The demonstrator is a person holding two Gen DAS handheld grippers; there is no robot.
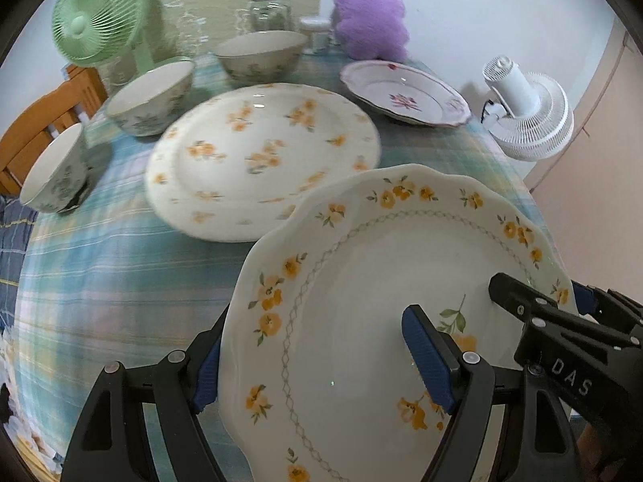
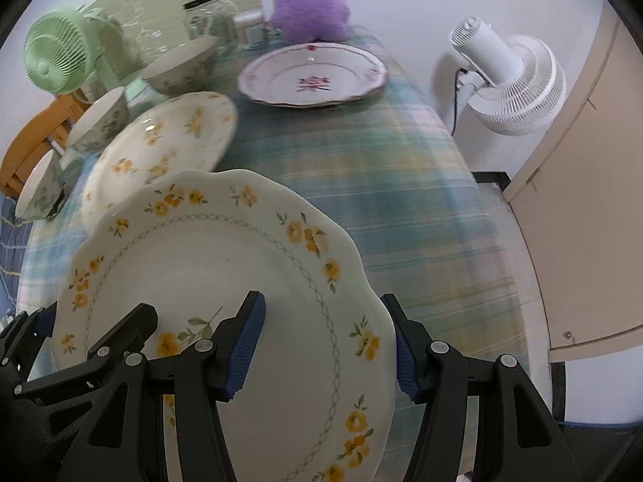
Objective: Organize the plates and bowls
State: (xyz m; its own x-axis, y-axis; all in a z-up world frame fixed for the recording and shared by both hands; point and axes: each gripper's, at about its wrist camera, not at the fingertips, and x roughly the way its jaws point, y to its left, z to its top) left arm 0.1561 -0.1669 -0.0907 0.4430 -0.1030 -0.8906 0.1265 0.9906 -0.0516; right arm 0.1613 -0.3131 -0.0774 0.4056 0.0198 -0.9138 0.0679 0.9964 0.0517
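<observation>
The scalloped plate (image 1: 361,281) is white and glossy, with a wavy rim, clusters of small orange flowers with green leaves around the border, a thin grey chain of diamonds ringing the well, and an orange sprig in the centre. It is lifted above the bench (image 1: 120,273), tilted, and carried between both tools.

The left gripper (image 1: 317,365) clamps its rim at about 7 o'clock in the left view: one blue ribbed pad lies on the plate's face, the other finger (image 1: 207,377) is behind the edge. The right gripper (image 2: 325,353) clamps the opposite rim, at about 4 o'clock in the right view, one blue pad on the face and the other finger (image 2: 406,365) outside the edge. So both sets of fingers are closed on the scalloped plate.

Just beyond it, at 11 o'clock, a big round plate (image 1: 261,156) with scattered orange blossoms lies flat on the blue-green plaid cloth; the held plate overlaps its near edge in both views. At 1 o'clock in the left view sits a deep dish (image 1: 406,94) with a red flower in its middle. Three flower-printed bowls run along the 10 o'clock side: the near bowl (image 1: 54,172), middle bowl (image 1: 150,96) and far bowl (image 1: 261,56).
</observation>
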